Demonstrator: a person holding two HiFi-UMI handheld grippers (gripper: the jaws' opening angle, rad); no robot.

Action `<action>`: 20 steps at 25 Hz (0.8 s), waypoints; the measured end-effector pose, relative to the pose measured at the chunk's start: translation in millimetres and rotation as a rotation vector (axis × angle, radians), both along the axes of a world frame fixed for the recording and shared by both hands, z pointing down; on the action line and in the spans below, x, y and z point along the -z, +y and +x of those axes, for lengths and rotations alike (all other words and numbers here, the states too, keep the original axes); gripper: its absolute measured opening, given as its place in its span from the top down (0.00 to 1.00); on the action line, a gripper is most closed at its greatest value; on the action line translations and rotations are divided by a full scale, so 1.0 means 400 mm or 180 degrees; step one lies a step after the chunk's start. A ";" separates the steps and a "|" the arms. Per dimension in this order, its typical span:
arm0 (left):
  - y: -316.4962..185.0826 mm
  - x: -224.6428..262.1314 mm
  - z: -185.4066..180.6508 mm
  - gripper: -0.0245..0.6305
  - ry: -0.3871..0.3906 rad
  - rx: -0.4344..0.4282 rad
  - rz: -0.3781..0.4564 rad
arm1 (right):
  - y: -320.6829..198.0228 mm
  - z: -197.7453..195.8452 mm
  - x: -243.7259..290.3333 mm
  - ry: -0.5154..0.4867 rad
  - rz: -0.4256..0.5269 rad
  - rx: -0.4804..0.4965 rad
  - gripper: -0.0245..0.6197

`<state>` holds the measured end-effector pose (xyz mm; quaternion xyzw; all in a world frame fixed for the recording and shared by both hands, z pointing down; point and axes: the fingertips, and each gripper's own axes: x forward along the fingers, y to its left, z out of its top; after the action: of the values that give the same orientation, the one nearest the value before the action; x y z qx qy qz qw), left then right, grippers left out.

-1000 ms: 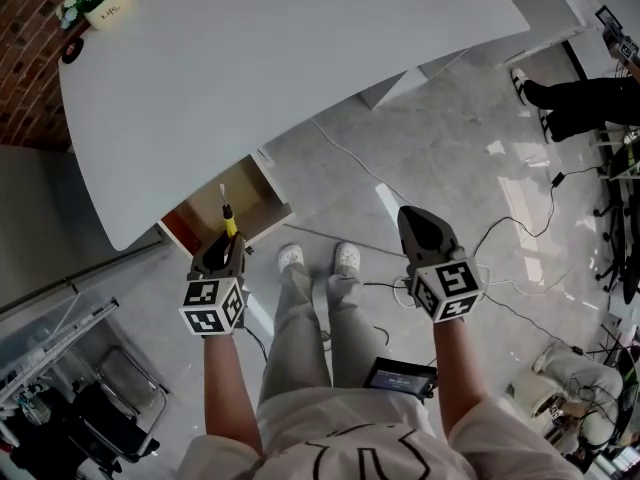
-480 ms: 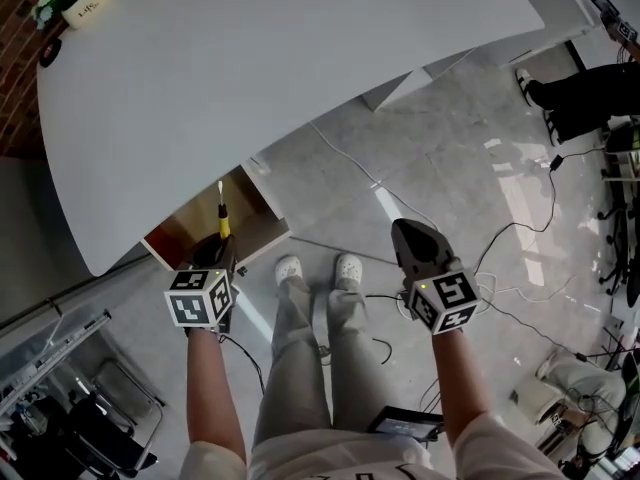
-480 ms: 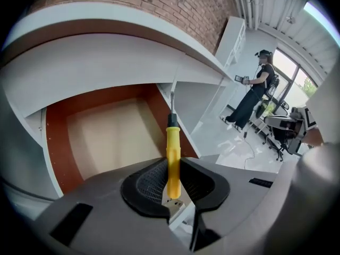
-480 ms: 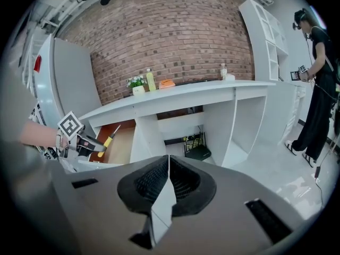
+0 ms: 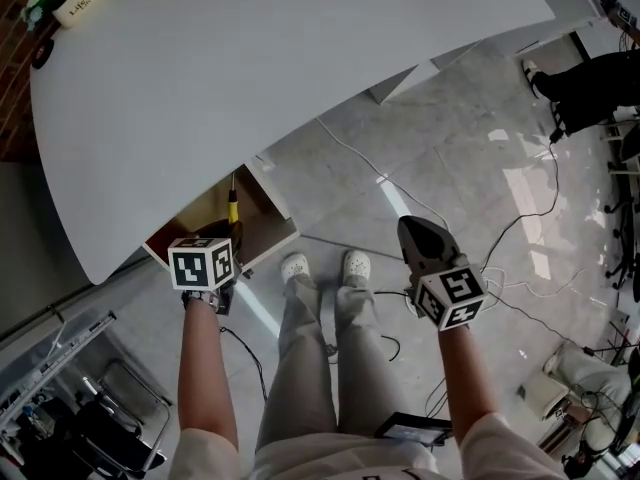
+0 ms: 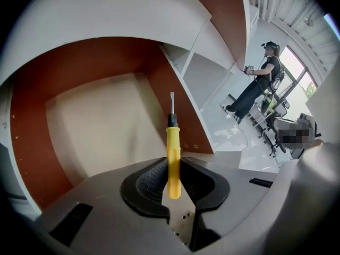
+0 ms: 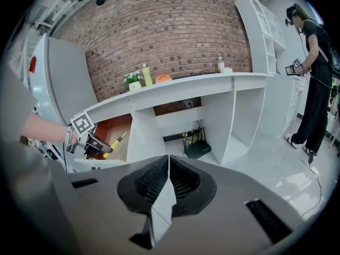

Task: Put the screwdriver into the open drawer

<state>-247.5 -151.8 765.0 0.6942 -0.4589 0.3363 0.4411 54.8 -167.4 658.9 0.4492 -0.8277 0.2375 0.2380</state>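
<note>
A screwdriver [image 6: 173, 158] with a yellow handle and a thin metal shaft is clamped by the handle in my left gripper [image 6: 172, 184]. It points down into the open drawer [image 6: 101, 126], which has red-brown walls and a pale bottom. In the head view the left gripper [image 5: 226, 234] hangs over the drawer's [image 5: 196, 220] front edge, and the screwdriver [image 5: 232, 208] reaches over the inside. My right gripper [image 5: 415, 228] is shut and empty above the floor to the right. The right gripper view shows its pads [image 7: 169, 163] closed and, far left, the screwdriver [image 7: 115, 143].
The white desk top [image 5: 260, 68] overhangs the drawer, with a plant pot [image 5: 70, 3] at its far left corner. My white shoes [image 5: 357, 265] stand on the grey tile floor among cables [image 5: 520, 218]. Another person [image 5: 590, 78] stands at the far right.
The left gripper has dropped and tipped more steeply, bringing the screwdriver over the drawer's inside. The right gripper has sunk a little and stays shut.
</note>
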 end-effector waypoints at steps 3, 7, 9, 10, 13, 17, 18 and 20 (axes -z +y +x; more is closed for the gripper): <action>-0.025 -0.026 0.006 0.85 -0.0042 -0.0083 -0.0049 | -0.006 -0.004 -0.004 0.0012 0.0019 0.0004 0.93; -0.042 -0.068 0.016 0.85 -0.0067 -0.0116 -0.0185 | -0.027 0.007 -0.006 0.0045 0.0072 -0.0009 0.93; -0.052 -0.087 0.022 0.85 -0.0067 -0.0099 -0.0217 | -0.042 0.018 -0.007 0.0071 0.0110 -0.0034 0.93; -0.055 -0.095 0.022 0.85 -0.0060 -0.0085 -0.0230 | -0.050 0.021 -0.010 0.0081 0.0129 -0.0044 0.93; -0.059 -0.120 0.018 0.85 0.0020 -0.0042 -0.0348 | -0.071 0.017 -0.019 0.0086 0.0170 -0.0052 0.93; -0.054 -0.150 0.030 0.85 0.0255 -0.0009 -0.0663 | -0.098 0.003 -0.026 0.0075 0.0215 -0.0013 0.93; -0.055 -0.154 0.035 0.85 0.0303 -0.0008 -0.0719 | -0.104 0.001 -0.028 0.0074 0.0224 -0.0006 0.93; -0.058 -0.159 0.043 0.85 0.0346 -0.0031 -0.0791 | -0.114 -0.002 -0.028 0.0078 0.0240 0.0016 0.93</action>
<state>-230.3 -175.0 828.4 0.6537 -0.3857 0.3545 0.5462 54.2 -213.0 670.3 0.4587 -0.8342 0.2001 0.2315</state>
